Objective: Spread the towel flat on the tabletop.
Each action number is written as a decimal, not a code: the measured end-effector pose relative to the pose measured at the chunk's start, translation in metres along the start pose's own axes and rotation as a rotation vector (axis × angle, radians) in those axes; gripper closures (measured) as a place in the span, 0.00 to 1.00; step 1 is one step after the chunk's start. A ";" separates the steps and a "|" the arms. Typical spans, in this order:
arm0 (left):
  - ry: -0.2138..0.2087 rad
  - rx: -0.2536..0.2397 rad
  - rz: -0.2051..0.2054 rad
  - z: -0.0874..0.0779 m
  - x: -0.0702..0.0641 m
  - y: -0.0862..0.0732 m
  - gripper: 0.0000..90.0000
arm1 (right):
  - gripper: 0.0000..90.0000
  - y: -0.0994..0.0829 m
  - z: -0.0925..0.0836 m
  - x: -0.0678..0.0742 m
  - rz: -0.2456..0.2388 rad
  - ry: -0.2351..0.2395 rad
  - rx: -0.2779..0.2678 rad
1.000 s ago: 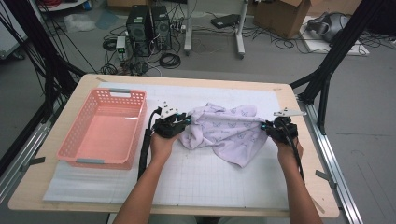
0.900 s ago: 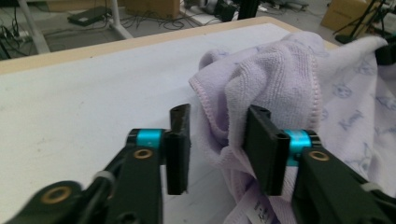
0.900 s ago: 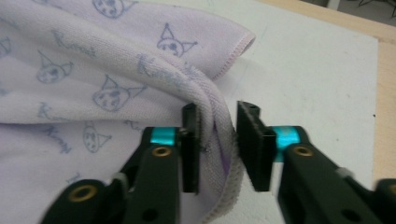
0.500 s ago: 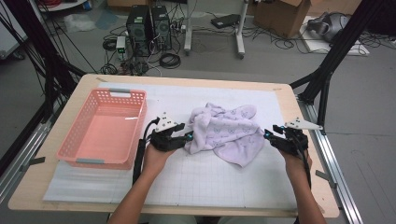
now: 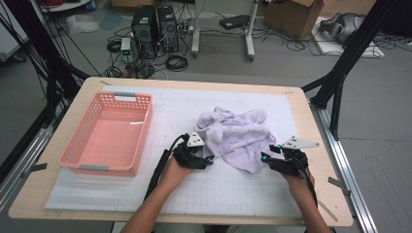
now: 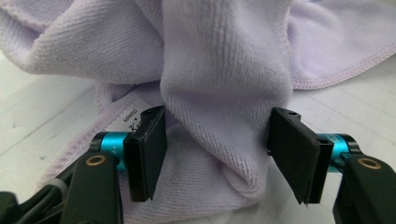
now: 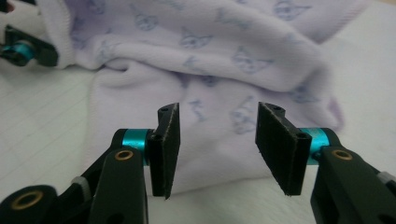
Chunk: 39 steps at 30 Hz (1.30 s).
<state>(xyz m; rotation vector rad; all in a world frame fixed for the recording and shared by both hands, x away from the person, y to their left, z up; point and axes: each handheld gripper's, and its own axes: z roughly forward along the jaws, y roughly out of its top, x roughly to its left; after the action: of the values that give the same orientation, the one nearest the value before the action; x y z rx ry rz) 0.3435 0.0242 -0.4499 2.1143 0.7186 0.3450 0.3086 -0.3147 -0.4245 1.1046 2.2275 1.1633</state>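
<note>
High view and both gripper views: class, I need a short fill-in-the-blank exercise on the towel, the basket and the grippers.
1. The crumpled towel is pale ____ in colour.
2. The pink basket lies to the ____ of the towel in the high view.
3. The towel's print shows small ____ faces.
4. A fold of towel stands between the left gripper's ____ jaws.

Missing words: purple; left; cat; open

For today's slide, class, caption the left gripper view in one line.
Open left claw straddles a fold of the lavender towel on the white mat.
</note>
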 end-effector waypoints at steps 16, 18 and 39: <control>-0.054 -0.142 -0.130 -0.031 0.020 0.003 0.86 | 0.59 0.010 0.053 0.063 -0.130 0.203 0.128; -0.061 -0.164 -0.150 -0.035 0.023 0.003 0.86 | 0.70 0.012 0.056 0.068 -0.162 0.184 0.131; -0.061 -0.175 -0.246 -0.045 0.036 0.001 0.83 | 0.97 -0.016 -0.021 0.036 -0.182 0.372 0.138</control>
<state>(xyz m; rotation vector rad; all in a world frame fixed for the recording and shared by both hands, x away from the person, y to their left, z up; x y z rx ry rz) 0.3514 0.0747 -0.4230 1.8405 0.8694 0.2008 0.2655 -0.3026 -0.4251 0.7586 2.6612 1.2330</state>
